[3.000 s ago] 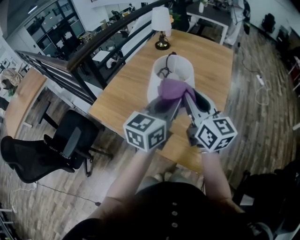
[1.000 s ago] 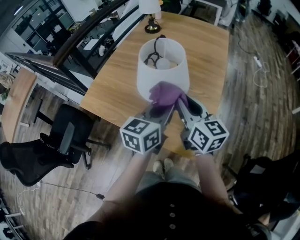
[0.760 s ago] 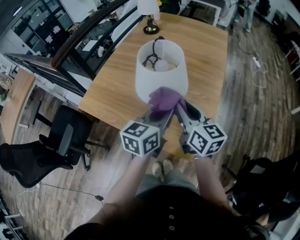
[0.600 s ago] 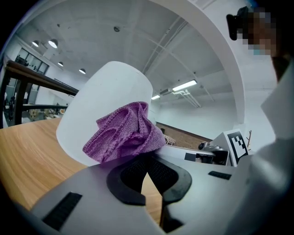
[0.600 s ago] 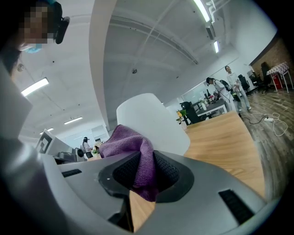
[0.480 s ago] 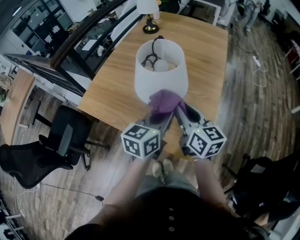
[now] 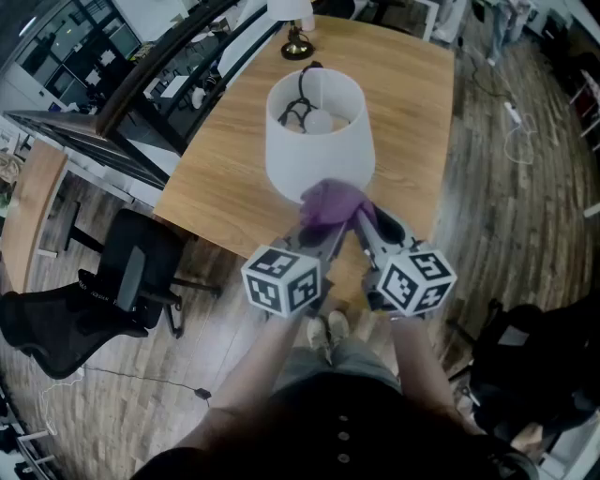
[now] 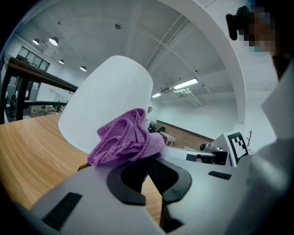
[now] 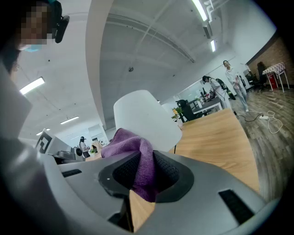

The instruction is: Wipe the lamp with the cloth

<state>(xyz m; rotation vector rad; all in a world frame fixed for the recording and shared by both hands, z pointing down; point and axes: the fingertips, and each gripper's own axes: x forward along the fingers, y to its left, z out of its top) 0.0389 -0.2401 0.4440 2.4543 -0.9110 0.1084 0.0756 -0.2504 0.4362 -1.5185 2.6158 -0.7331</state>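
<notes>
Wood-plank floor [image 7: 506, 178] surrounds a pale wooden bench [image 7: 412, 112], and the lamp [image 7: 314, 141] stands on it, upright. Its long axis runs straight up from the bench. The white shade [image 7: 281, 159] is narrower at the top, and its open top faces the head camera, showing the bulb [image 7: 319, 120] and a dark wire frame inside.

On the lamp's near side, a bunched purple cloth [image 7: 333, 202] lies against the lower part of the shade. Both tools meet at this cloth. The left tool [image 7: 323, 225] comes in from the near left of the lamp, and its jaws are pinched together on a fold of the knit. The right tool [image 7: 361, 223] comes in from the near right, and its jaws are closed on another fold that hangs down between them.

Beyond the lamp, at the bench's far end, stands a small lamp [image 7: 295, 28] with a brass foot. Left of the lamp, off the bench, a black office chair [image 7: 103, 291] sits on the floor.
</notes>
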